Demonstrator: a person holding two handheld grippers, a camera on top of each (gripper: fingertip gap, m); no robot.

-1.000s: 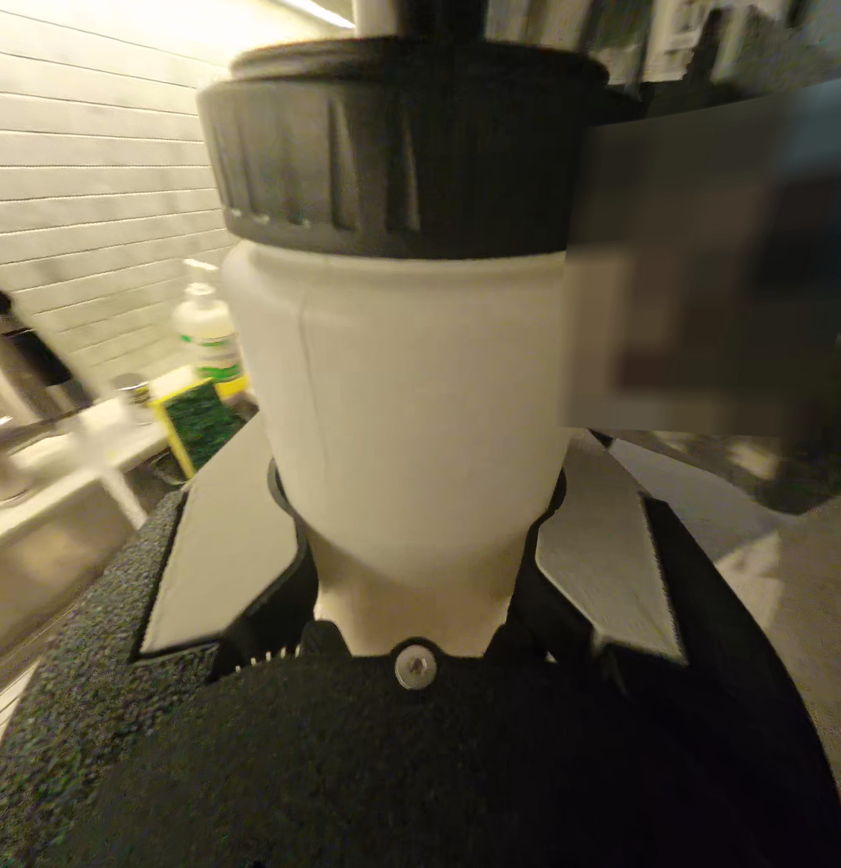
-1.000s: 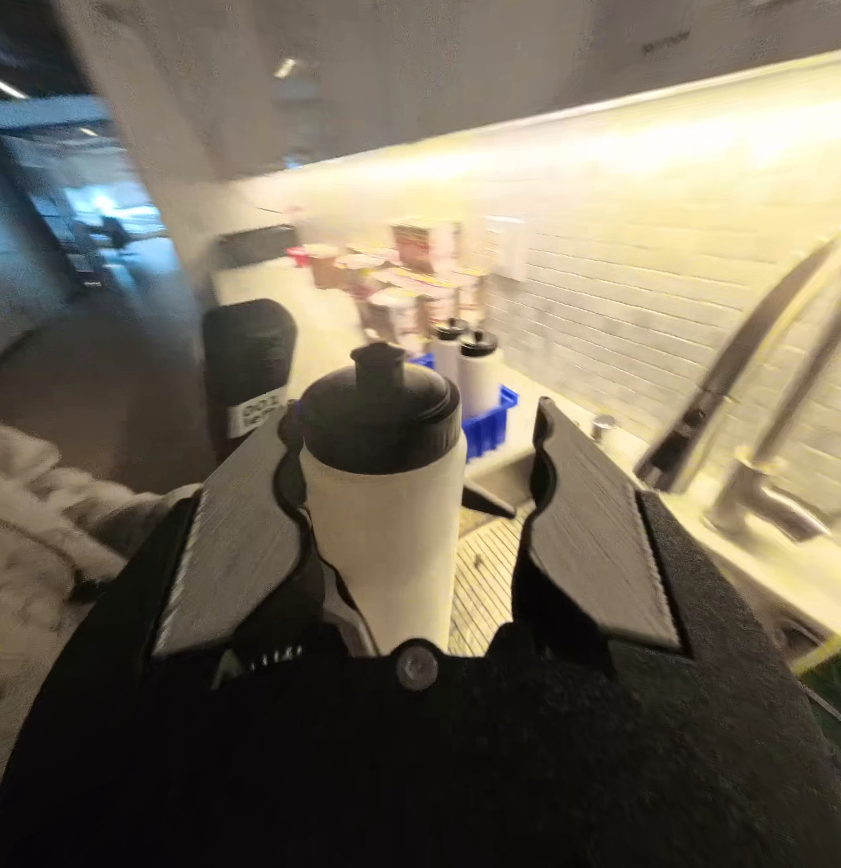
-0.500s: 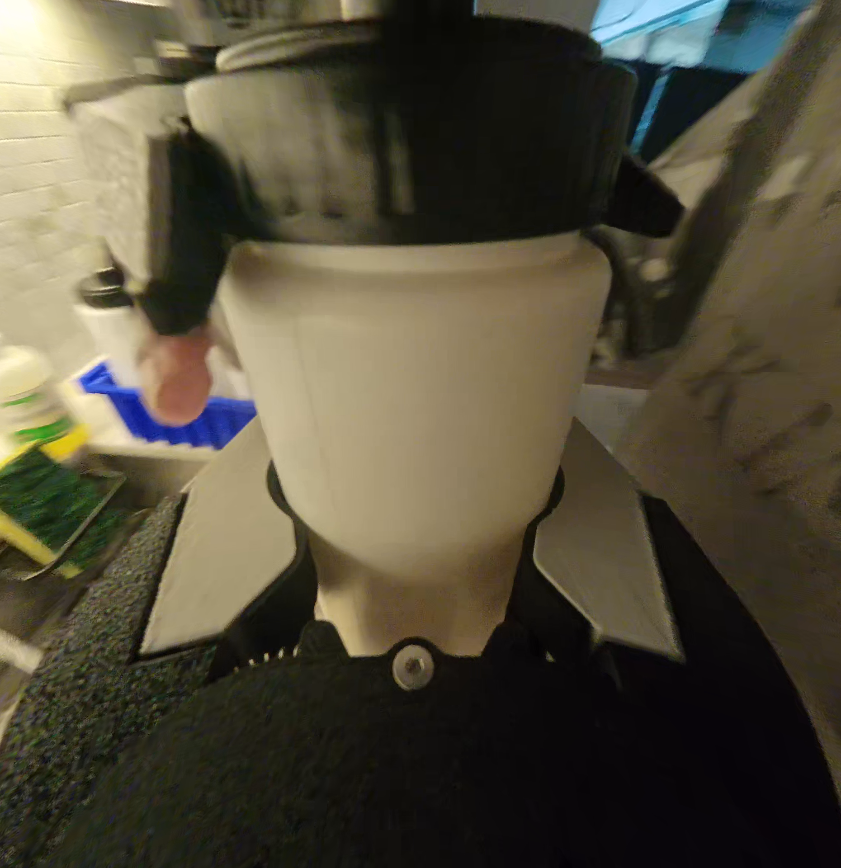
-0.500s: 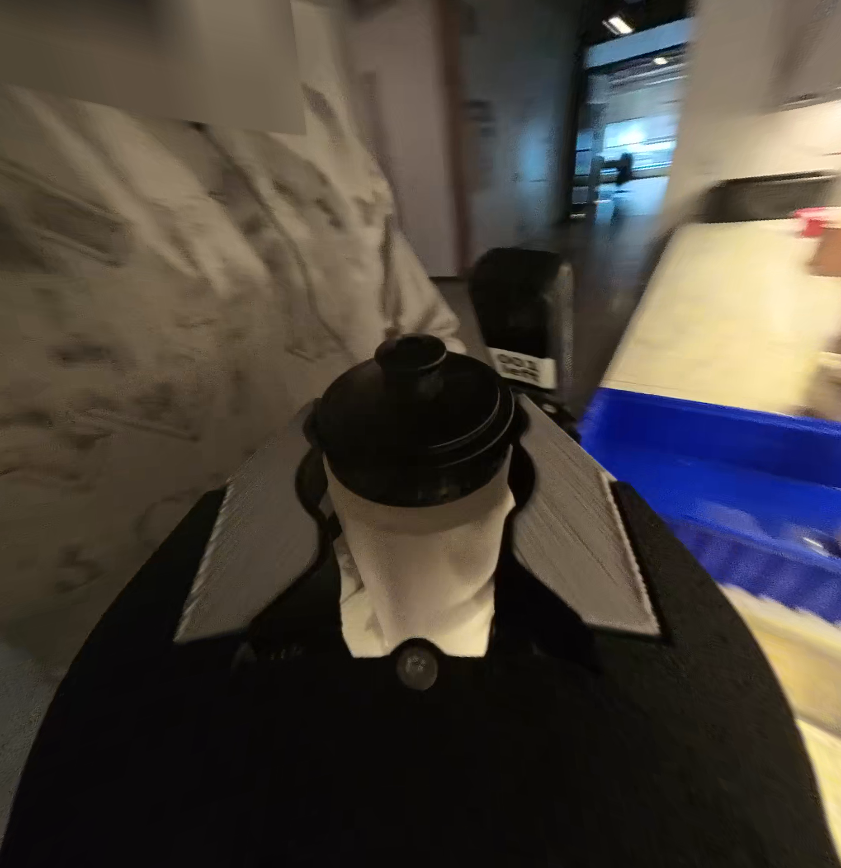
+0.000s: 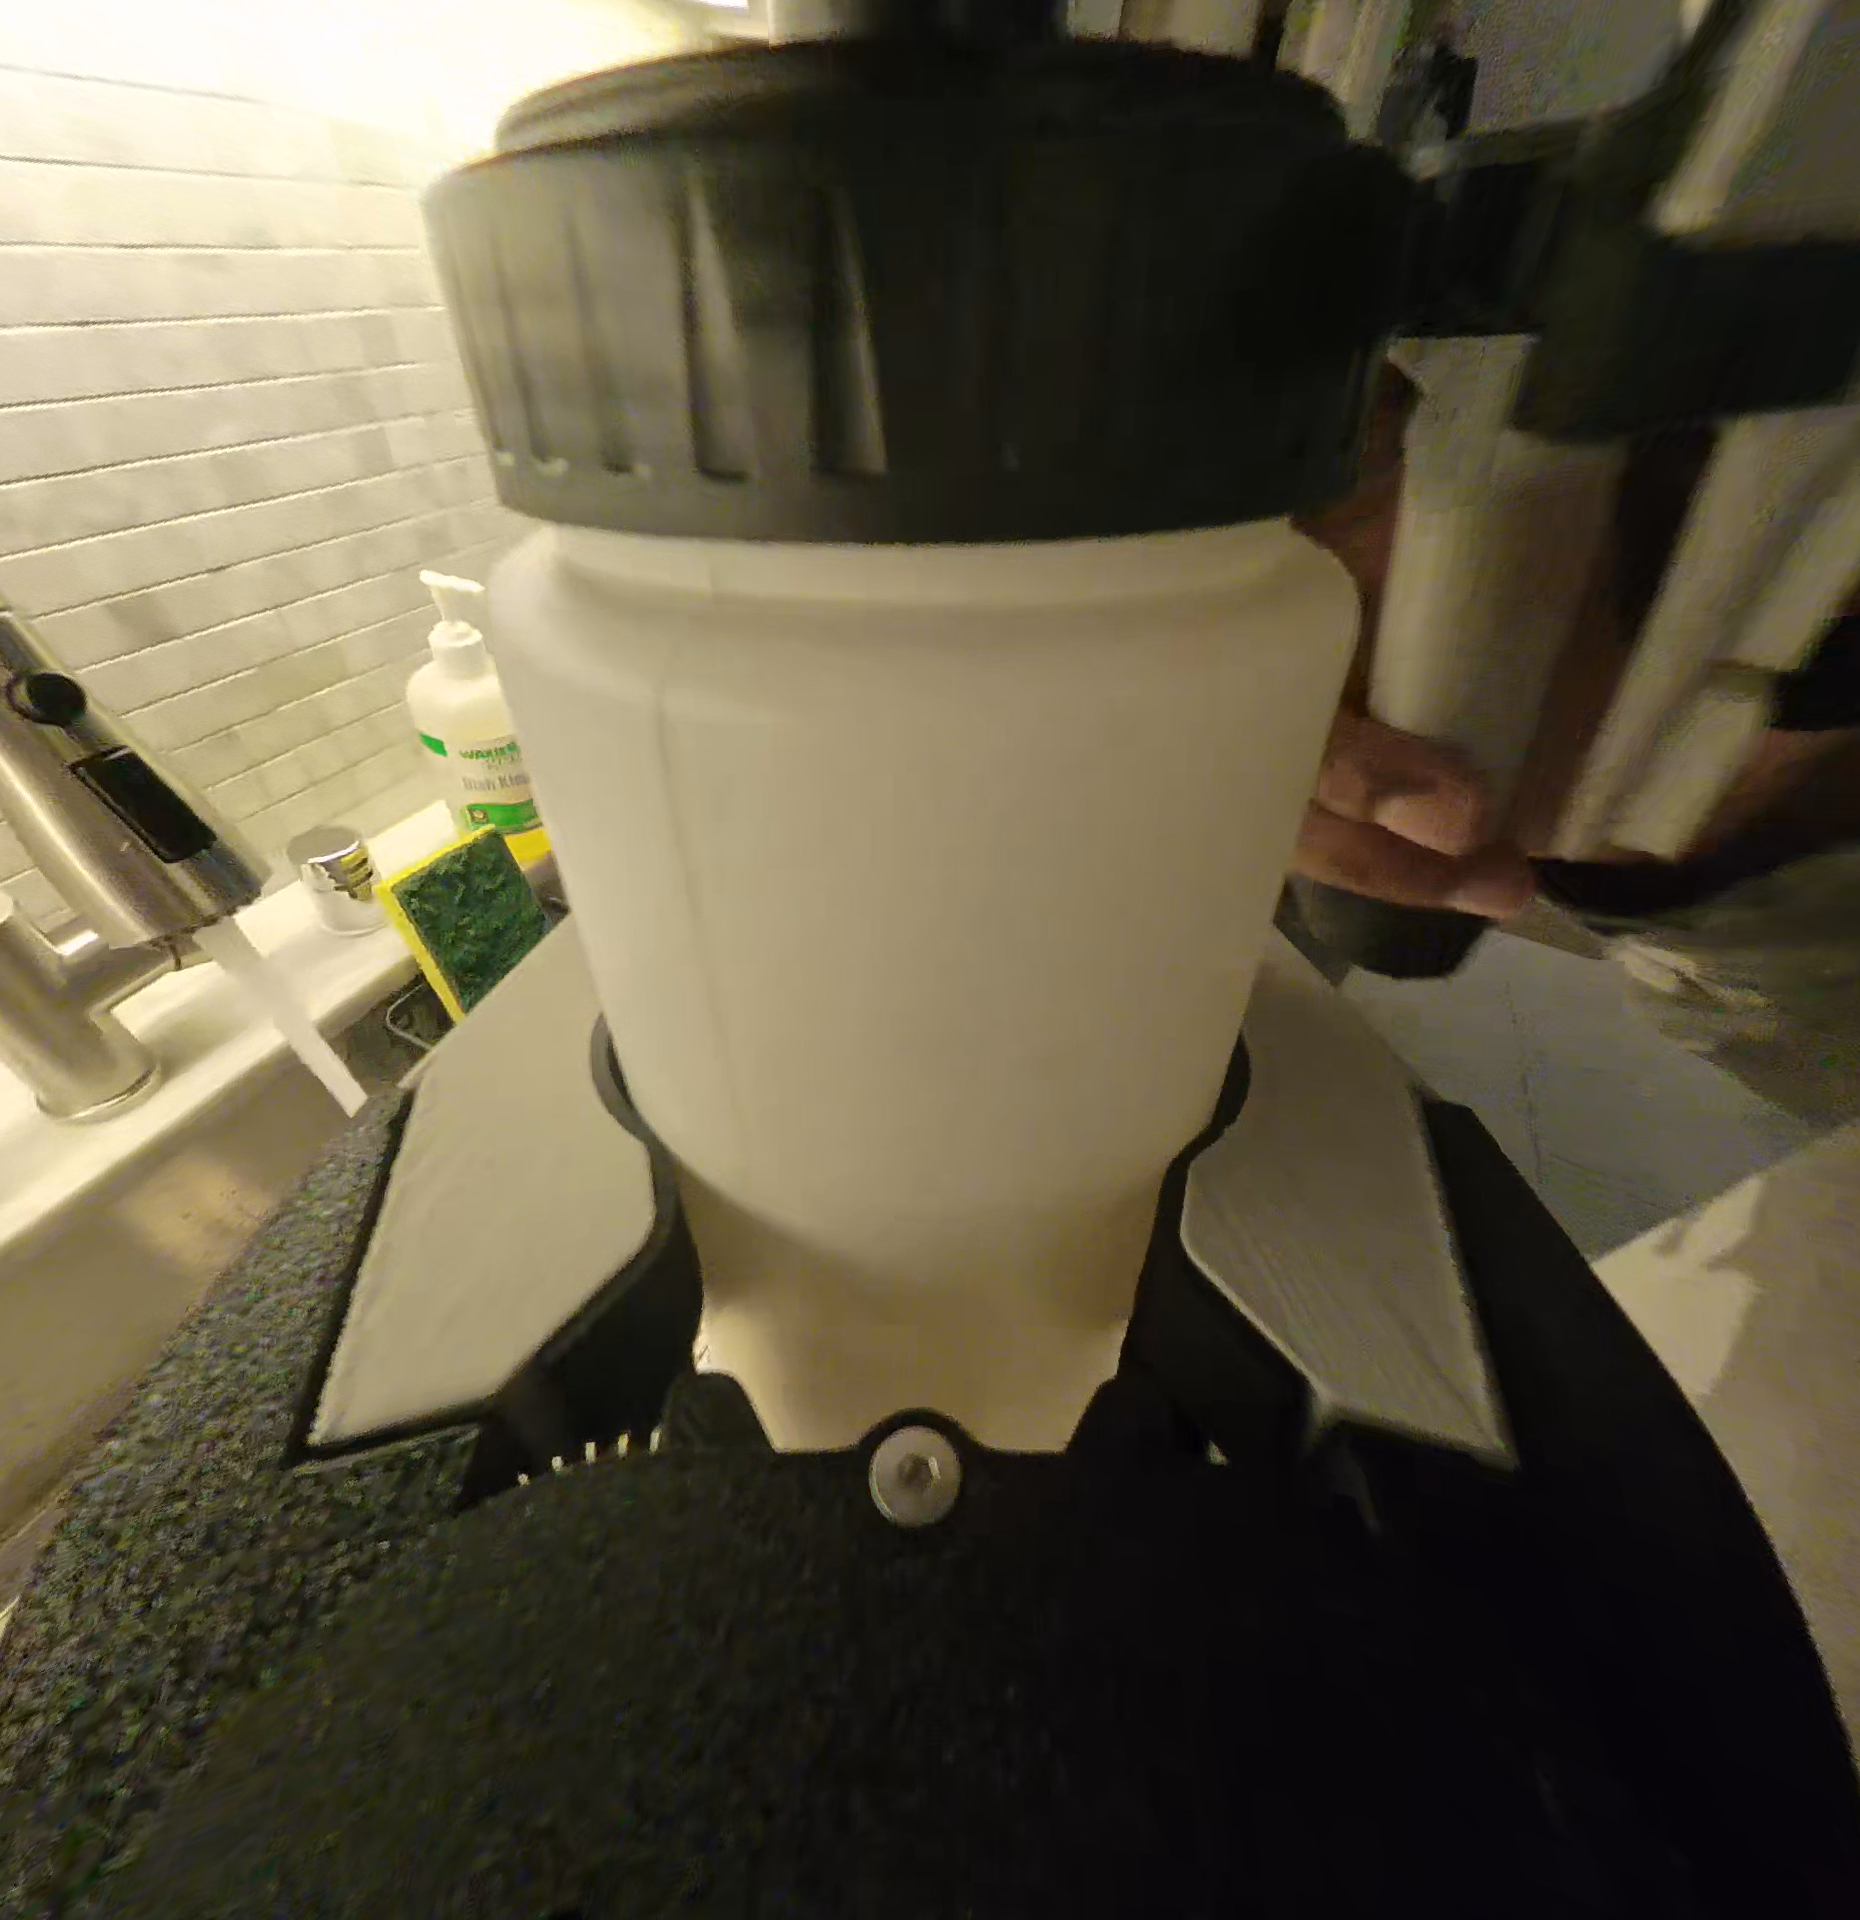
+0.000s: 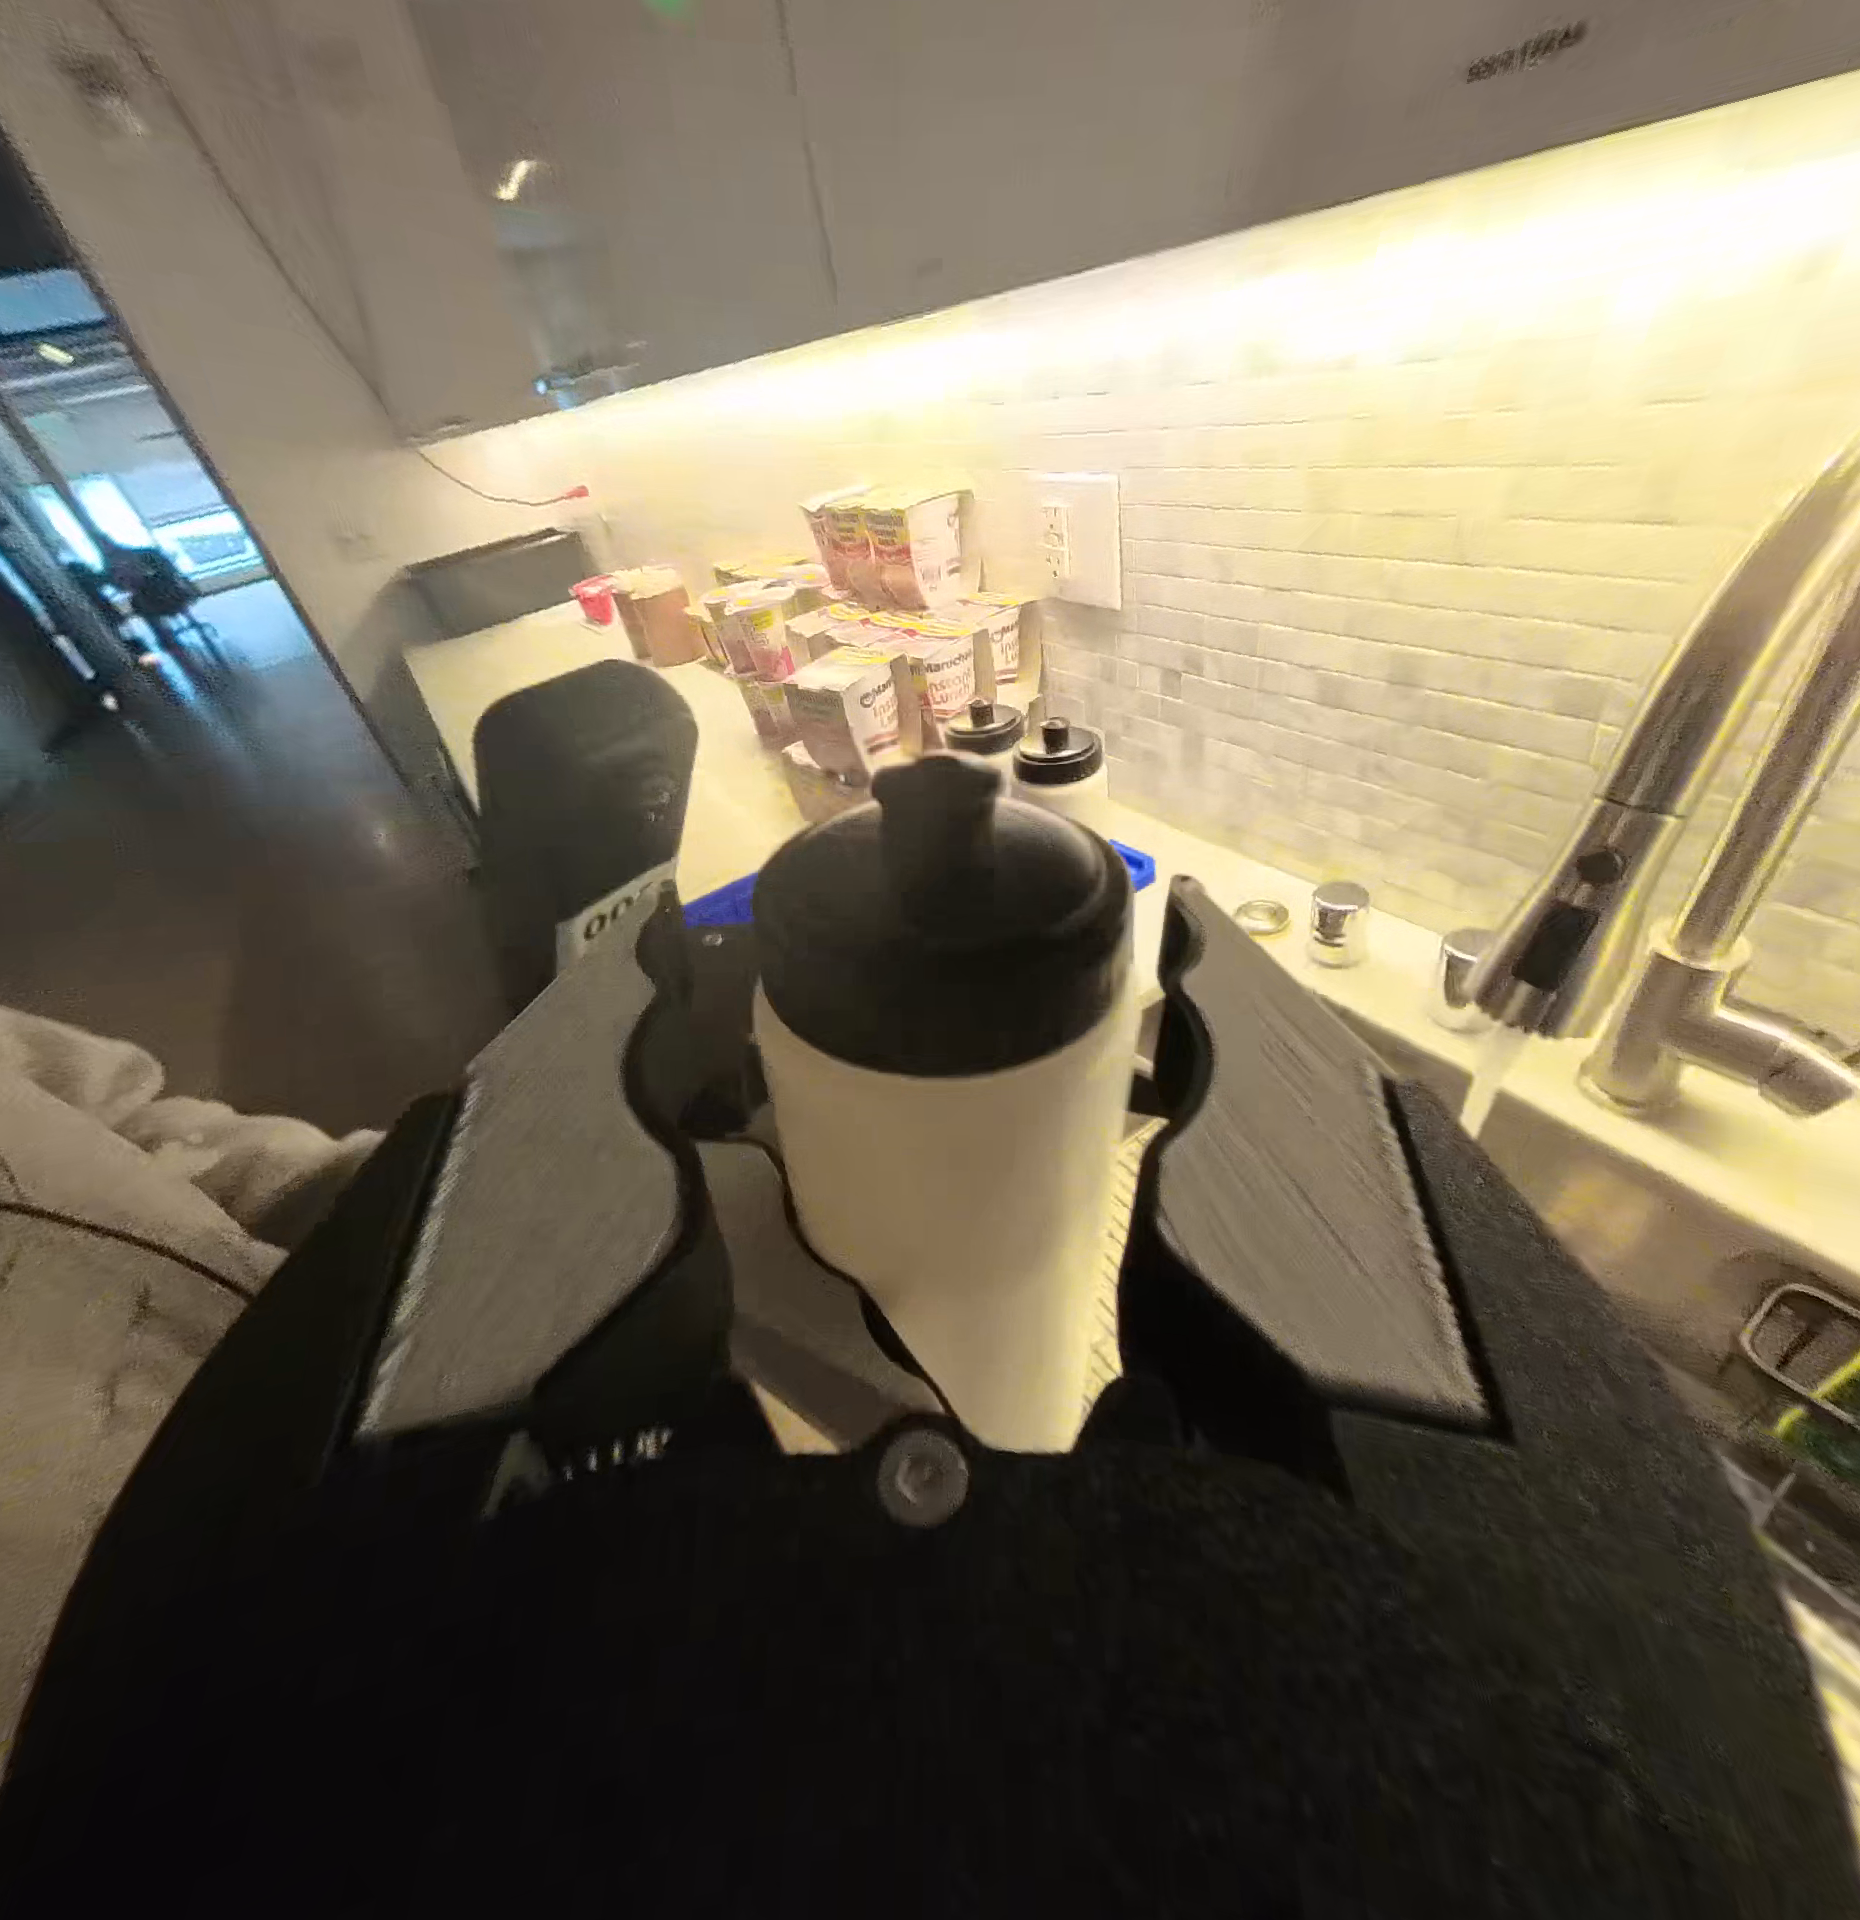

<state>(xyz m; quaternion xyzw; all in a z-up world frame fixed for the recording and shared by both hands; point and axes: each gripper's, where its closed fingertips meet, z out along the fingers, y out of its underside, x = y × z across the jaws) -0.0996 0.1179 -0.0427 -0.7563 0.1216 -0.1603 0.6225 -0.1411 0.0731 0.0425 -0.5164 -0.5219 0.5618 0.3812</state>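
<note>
White plastic fills your left wrist view. The white bottle (image 5: 905,831) sits upright in the left gripper (image 5: 921,1049), and both fingers are pressed into its lower body, so that one's clamped on properly. The ribbed black cap (image 5: 905,291) is way above the contact line. My guess is that makes it top-heavy, so I'd keep that wrist level and the squeeze steady rather than letting the bottle lean.

From the other side, your right gripper (image 6: 918,914) has its tongs apart, one on each side of the same bottle (image 6: 947,1195) at cap height. I can see a sliver of gap on both sides, so nothing's gripped there. It looks a touch closer to the right-hand finger. I'd centre the cap (image 6: 936,935) between the pads, or one finger could nudge it sideways first. Your hand (image 5: 1404,831) on that gripper's handle shows just right of the bottle in the left view.

Farther out there's a green and yellow sponge (image 5: 469,925) and a pump soap bottle (image 5: 469,727) by the sink edge. The steel faucet (image 6: 1684,831) has water running (image 5: 282,997), so watch for splash.

Beyond that is a blue bin (image 6: 718,904) with two more capped bottles (image 6: 1051,758) behind it. A stack of cup noodle packs (image 6: 884,644) stands against the tiled wall (image 6: 1425,623).
</note>
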